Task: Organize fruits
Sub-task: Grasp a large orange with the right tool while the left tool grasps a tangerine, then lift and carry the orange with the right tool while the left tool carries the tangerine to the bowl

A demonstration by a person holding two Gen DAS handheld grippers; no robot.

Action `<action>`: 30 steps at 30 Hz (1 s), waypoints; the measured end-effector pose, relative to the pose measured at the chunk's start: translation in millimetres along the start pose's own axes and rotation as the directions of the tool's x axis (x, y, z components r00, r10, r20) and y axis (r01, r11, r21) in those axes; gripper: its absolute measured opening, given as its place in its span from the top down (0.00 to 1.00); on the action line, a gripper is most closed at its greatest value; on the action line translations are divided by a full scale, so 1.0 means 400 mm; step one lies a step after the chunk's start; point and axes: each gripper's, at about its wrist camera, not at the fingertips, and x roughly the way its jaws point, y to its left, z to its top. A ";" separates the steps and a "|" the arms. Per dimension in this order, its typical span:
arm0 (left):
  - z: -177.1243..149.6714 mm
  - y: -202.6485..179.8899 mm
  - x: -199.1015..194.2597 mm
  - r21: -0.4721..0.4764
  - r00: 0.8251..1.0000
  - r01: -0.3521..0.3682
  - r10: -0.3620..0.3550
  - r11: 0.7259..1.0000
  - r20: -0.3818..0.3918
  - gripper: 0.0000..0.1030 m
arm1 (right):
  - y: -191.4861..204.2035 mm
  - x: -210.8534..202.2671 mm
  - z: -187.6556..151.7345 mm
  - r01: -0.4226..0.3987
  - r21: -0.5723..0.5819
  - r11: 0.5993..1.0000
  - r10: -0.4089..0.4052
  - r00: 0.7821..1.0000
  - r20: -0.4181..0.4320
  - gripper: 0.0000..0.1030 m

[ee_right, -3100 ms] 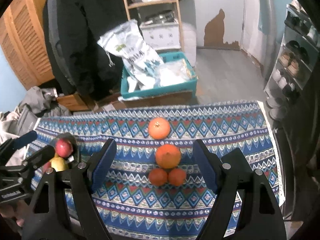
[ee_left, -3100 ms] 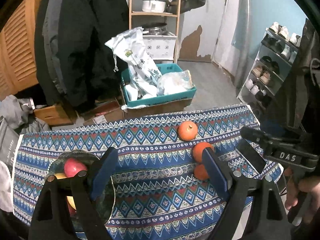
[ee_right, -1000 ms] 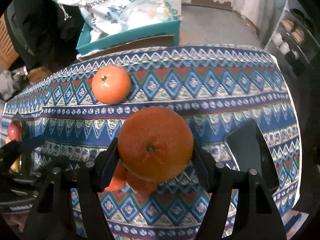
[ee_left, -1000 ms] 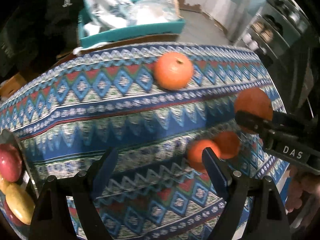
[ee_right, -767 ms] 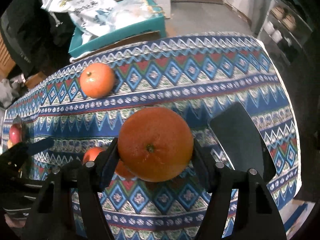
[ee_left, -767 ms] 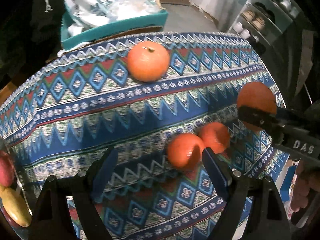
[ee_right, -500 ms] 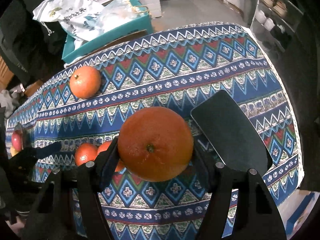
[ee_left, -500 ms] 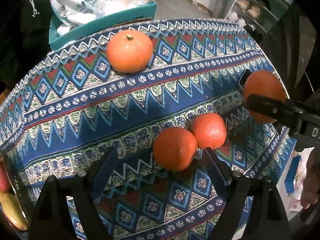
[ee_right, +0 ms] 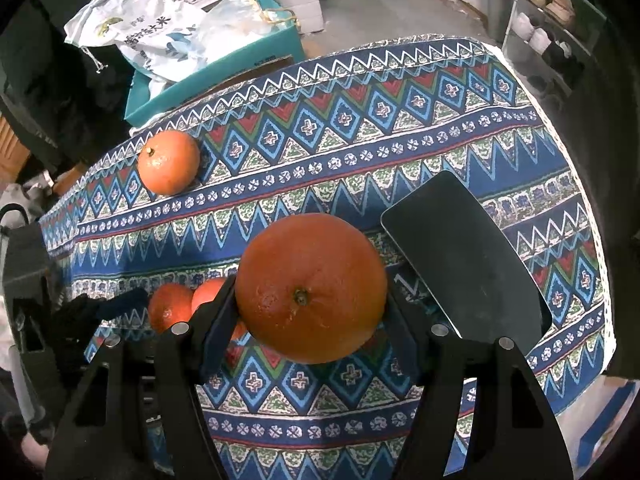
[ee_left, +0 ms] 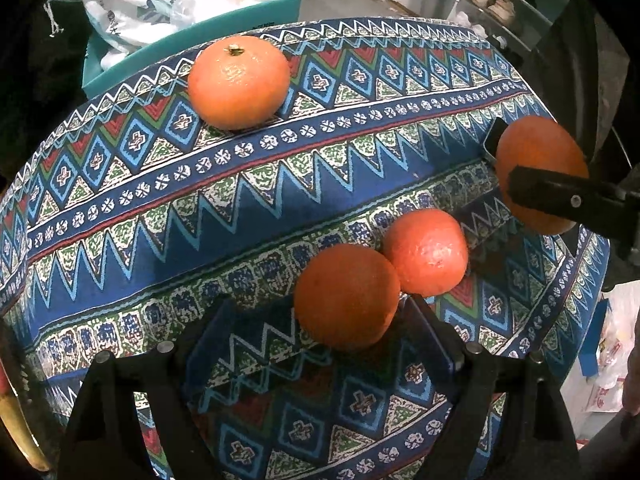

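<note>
right gripper (ee_right: 312, 316): clamped on large orange (ee_right: 311, 287) | left gripper (ee_left: 316, 344): held open around 1 small orange (ee_left: 346, 297), pads not pressing

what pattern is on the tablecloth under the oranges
Blue tablecloth with geometric bands: diamonds, zigzags, small flowers in red, green, white. Clearest in the right wrist view.

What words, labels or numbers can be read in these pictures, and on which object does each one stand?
White sack in the teal box: a line of dark printed characters and a small yellow-green logo, too blurred to read.
White bag beside the table at the right edge of the left wrist view: red marks, too blurred to read.
The oranges, the tablecloth and the dark phone: no text visible.
</note>
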 end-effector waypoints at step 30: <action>0.009 0.010 -0.150 -0.035 0.988 0.027 -0.021 0.999 0.156 0.53 | 0.038 -0.067 0.008 0.009 -0.068 0.998 -0.004 0.998 0.066 0.34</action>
